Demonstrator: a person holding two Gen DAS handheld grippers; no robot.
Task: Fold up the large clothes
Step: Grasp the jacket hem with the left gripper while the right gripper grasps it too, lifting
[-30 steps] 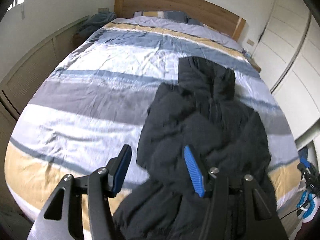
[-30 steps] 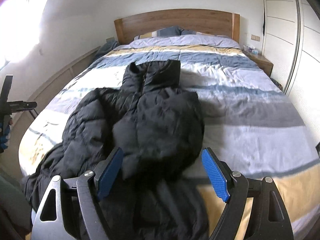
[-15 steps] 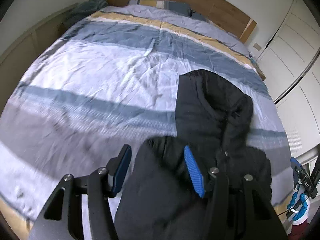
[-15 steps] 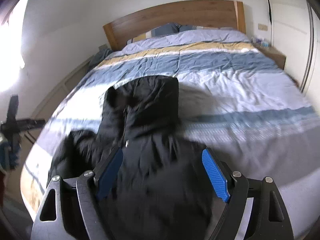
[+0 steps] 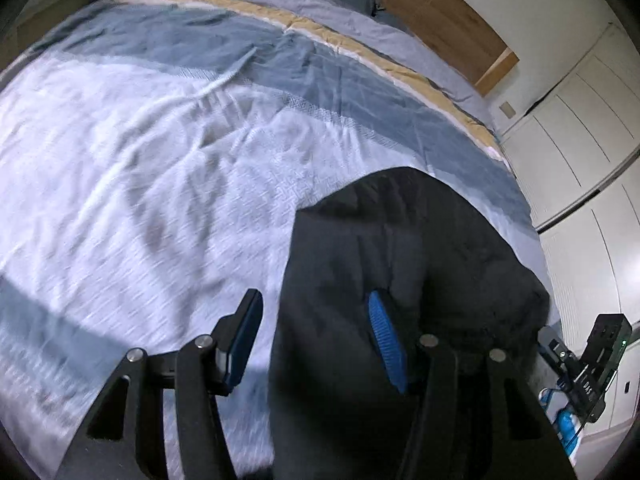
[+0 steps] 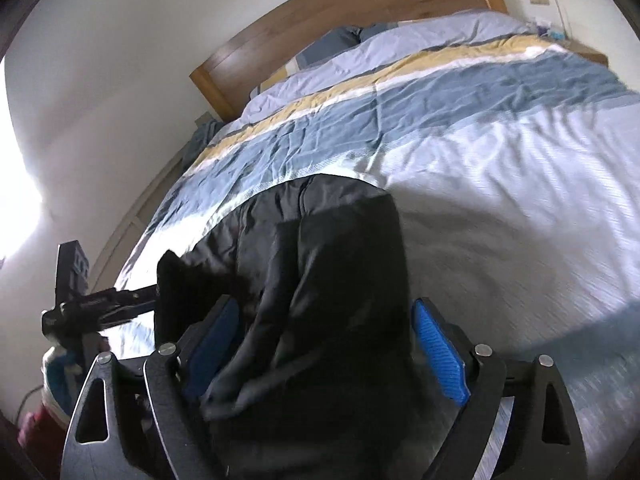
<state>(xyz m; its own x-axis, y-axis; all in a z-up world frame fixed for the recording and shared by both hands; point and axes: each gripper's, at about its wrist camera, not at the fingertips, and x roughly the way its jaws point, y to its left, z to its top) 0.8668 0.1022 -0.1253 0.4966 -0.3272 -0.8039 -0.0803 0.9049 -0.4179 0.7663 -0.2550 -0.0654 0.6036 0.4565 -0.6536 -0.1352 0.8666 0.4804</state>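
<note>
One black padded jacket [image 5: 400,272] is the thing to fold, and it lies on the striped bed cover [image 5: 160,160]. In the left wrist view it fills the lower right of the frame; in the right wrist view it fills the lower middle, with its top part, perhaps the hood or collar, reaching toward the blue stripe above it. The cloth looks bunched and doubled over itself near the cameras, so I judge that the folding is only in an early stage: no flat, tidy packet is visible, and most of the work seems left. How much of the jacket lies below the frames is hidden.

The left tongs [image 5: 316,340] stand wide apart. The right blue pad is over the dark cloth and the left pad is over the pale cover, so the jacket's edge runs between them, but they do not pinch it. The right tongs [image 6: 328,348] are also wide apart, and the jacket passes between the two blue pads; whether the cloth touches them I cannot tell.

Farther out, the wooden headboard [image 6: 340,20] and the pillows [image 6: 344,38] are at the top of the right wrist view. White wardrobe doors [image 5: 580,140] stand at the right side of the left wrist view. No box, basket or other container shows in either view.
</note>
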